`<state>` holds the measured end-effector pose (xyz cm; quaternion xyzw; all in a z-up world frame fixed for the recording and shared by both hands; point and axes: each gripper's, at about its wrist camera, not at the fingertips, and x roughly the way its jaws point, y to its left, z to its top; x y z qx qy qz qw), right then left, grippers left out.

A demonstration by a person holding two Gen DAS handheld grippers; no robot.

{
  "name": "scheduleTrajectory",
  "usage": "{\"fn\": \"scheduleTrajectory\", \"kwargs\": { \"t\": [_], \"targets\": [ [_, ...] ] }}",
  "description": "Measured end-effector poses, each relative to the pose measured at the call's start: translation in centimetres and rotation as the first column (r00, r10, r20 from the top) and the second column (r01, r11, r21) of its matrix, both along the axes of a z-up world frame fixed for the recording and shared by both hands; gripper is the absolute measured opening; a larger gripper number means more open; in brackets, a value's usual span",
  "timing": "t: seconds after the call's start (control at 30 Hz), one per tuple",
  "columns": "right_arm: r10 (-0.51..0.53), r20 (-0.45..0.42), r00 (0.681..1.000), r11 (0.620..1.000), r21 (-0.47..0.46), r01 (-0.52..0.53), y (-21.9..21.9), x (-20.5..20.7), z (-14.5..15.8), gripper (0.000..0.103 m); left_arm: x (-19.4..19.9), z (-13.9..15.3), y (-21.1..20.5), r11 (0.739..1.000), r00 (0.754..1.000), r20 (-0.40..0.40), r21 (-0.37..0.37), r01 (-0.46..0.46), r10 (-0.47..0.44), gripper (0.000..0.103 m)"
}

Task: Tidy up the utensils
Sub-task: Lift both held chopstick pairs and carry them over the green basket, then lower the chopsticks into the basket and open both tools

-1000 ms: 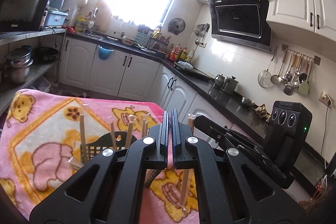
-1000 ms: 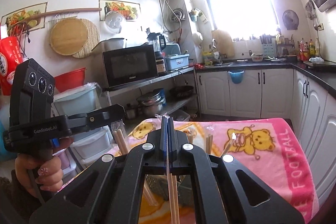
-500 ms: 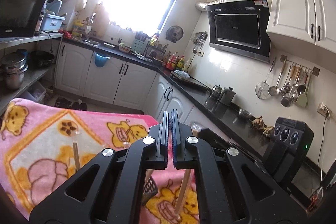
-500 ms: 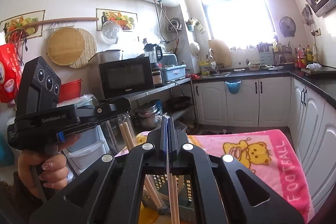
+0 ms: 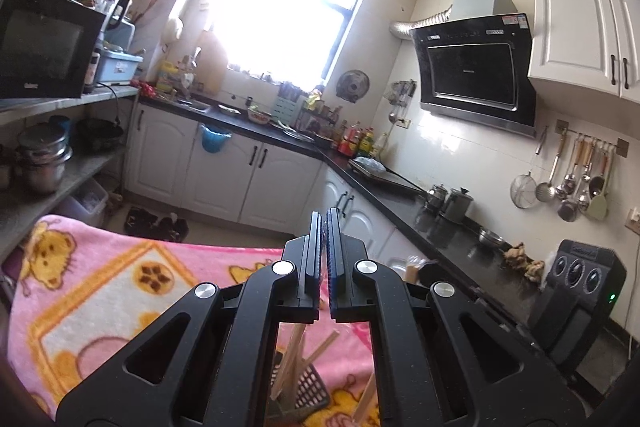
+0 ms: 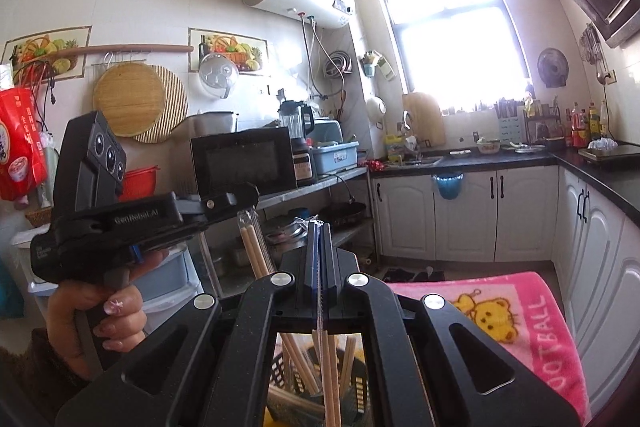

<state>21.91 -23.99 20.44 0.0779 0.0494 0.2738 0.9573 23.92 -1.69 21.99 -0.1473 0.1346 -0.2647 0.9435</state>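
My left gripper [image 5: 324,227] is shut on the clear wrapper of a pair of wooden chopsticks; in the right wrist view that pair [image 6: 252,247] hangs from it [image 6: 244,201], slanting down into a black mesh basket [image 6: 296,383]. My right gripper [image 6: 319,235] is shut on another wrapped pair of chopsticks [image 6: 330,375], which hangs straight down over the basket. Several wrapped chopsticks [image 5: 290,359] stand in the basket [image 5: 310,387], seen between the left gripper's arms. The basket sits on a pink bear-print blanket [image 5: 100,291].
A person's hand [image 6: 100,315] holds the left gripper's handle. The blanket [image 6: 532,331] covers the table. White cabinets and a black counter [image 5: 400,203] run behind and to the right. Shelves with pots [image 5: 40,163] and a microwave [image 6: 244,167] stand at the left.
Both grippers have risen and tilted upward, lifting their chopsticks, so the table and basket have dropped low in both views. Both stay shut.
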Motion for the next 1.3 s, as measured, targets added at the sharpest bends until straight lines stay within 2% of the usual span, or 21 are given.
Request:
{"fn": "scheduleTrajectory", "kwargs": {
  "t": [0.3,0.57,0.9,1.3],
  "targets": [
    [0.011,0.041,0.999,1.000,0.026,-0.012,0.8,2.5,0.3,0.001,0.5,-0.6,1.8,0.996,0.996,0.021,0.023,-0.088,0.087,0.001],
    [0.008,0.077,0.997,1.000,0.018,-0.009,2.0,4.5,-1.4,0.001,1.2,-1.9,2.6,0.990,0.992,0.007,0.058,-0.128,0.128,0.001],
    [-0.012,0.076,0.997,1.000,-0.003,0.013,3.0,5.5,-5.3,0.001,2.0,-5.3,2.4,0.989,0.991,-0.051,0.089,-0.117,0.122,0.001],
    [-0.017,0.039,0.999,1.000,0.025,0.016,3.4,5.6,-9.0,0.002,2.4,-9.5,1.0,0.988,0.986,-0.138,0.131,-0.079,0.097,0.001]
  ]
}}
